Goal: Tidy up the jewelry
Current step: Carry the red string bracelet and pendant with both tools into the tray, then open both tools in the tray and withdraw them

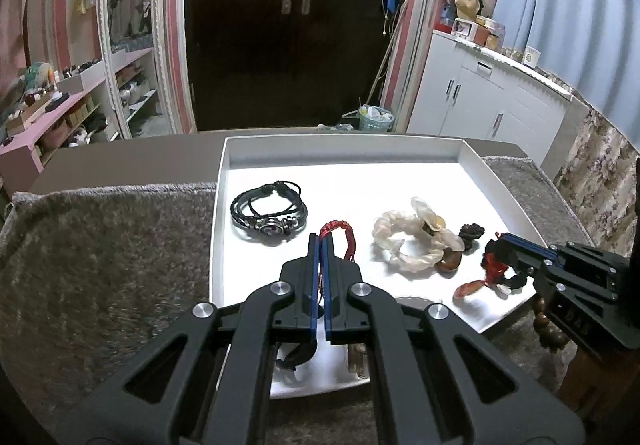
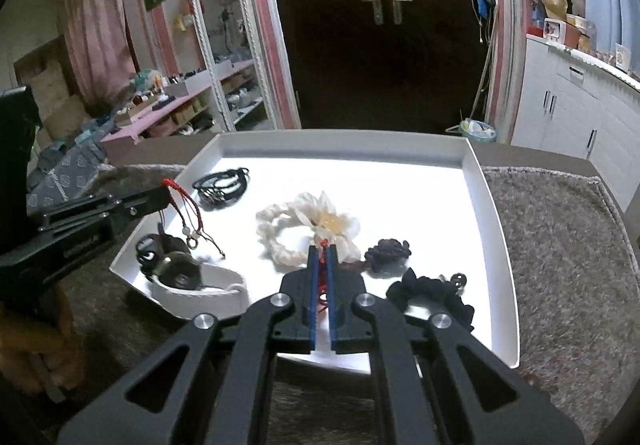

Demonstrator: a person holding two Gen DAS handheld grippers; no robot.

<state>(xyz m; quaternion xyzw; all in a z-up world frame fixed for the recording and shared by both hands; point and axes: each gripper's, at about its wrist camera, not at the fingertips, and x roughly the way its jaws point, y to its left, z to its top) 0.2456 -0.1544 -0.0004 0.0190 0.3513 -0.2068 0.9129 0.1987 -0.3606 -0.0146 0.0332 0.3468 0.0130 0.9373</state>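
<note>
in the left wrist view, the left gripper [image 1: 322, 241] is closed on a red braided bracelet [image 1: 340, 239], and the loop stands out past the fingertips above the white tray [image 1: 344, 143]. the right gripper [image 1: 502, 249] comes in from the right side and is closed on a red cord piece with an amber pendant [image 1: 470, 289] hanging just over the tray floor. a black leather bracelet [image 1: 269, 217] and a white twisted scrunchie [image 1: 408, 241] lie apart in the tray. the risk i judge here: the hanging pendant can catch the scrunchie or fall over the near edge of the tray, because the cord is held only at one point.

in the right wrist view, the right gripper [image 2: 323, 251] is closed on red cord [image 2: 323, 295] that shows only between the pads; the pendant is hidden. this view shows what the other does not: the tails and small beads of the red bracelet [image 2: 188, 205] hanging below the left gripper [image 2: 158, 197], close over a dark metal piece [image 2: 168, 257] and a white band [image 2: 208, 285] at the tray corner. these tails can tangle there when the bracelet is put down. it shows also a black scrunchie [image 2: 432, 295] and a dark flower piece [image 2: 388, 251]
</note>
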